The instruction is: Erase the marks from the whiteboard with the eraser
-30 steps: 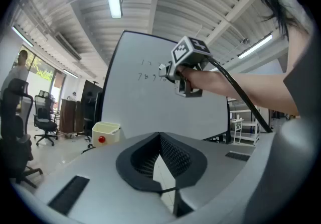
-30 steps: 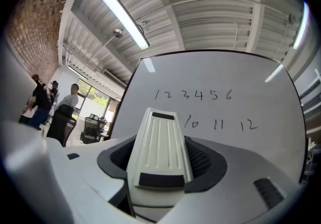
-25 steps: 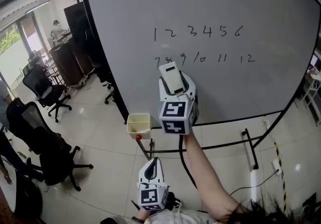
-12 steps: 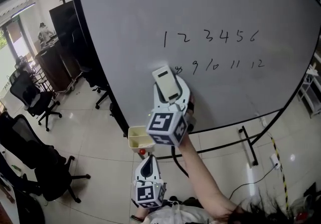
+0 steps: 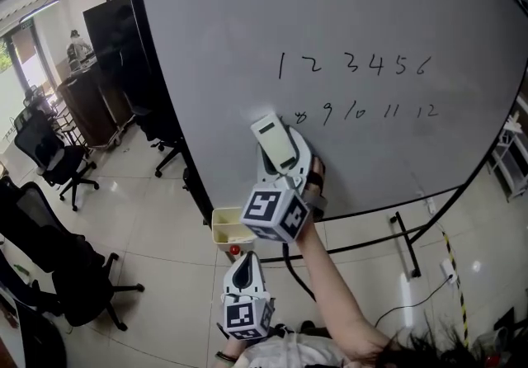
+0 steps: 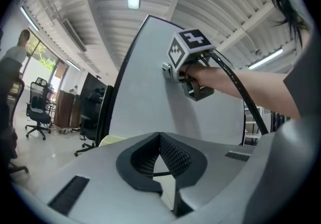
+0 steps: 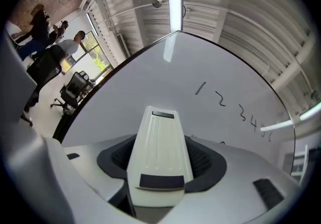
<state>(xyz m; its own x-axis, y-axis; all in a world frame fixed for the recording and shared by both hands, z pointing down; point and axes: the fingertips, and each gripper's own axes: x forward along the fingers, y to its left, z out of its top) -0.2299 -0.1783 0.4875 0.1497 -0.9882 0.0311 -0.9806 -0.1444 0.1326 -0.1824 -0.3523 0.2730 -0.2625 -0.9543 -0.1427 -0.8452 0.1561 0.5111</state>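
— Eraser point(image 7: 159, 152): where do we have it?

— Let us begin closer in. Nearest our body hangs our left gripper point(image 5: 247, 274). Its own view shows the two jaws closed tip to tip with nothing between them.

— And beyond that?

— Our right gripper point(image 5: 285, 162) is raised on an outstretched arm and clenched on the eraser. The pale block sits lengthwise between the jaws and sticks out well past their tips. A dark strip shows at each end of it.

— So it is at the whiteboard point(image 5: 371, 11)?

— Yes. In the left gripper view our right gripper's front end looks pressed to the board face. From the head view the eraser's far end lies at the left end of the lower row of numbers point(image 5: 375, 110), just beside a smudged mark point(image 5: 299, 117). After the smudge we read 9, 10, 11, 12. The upper row point(image 5: 355, 65), 1 to 6, stands above it and apart from the eraser.

— What lies further off?

— A small cream tray point(image 5: 224, 226) is fixed at the board's lower left corner. Office chairs point(image 5: 58, 160) stand on the tiled floor to the left.
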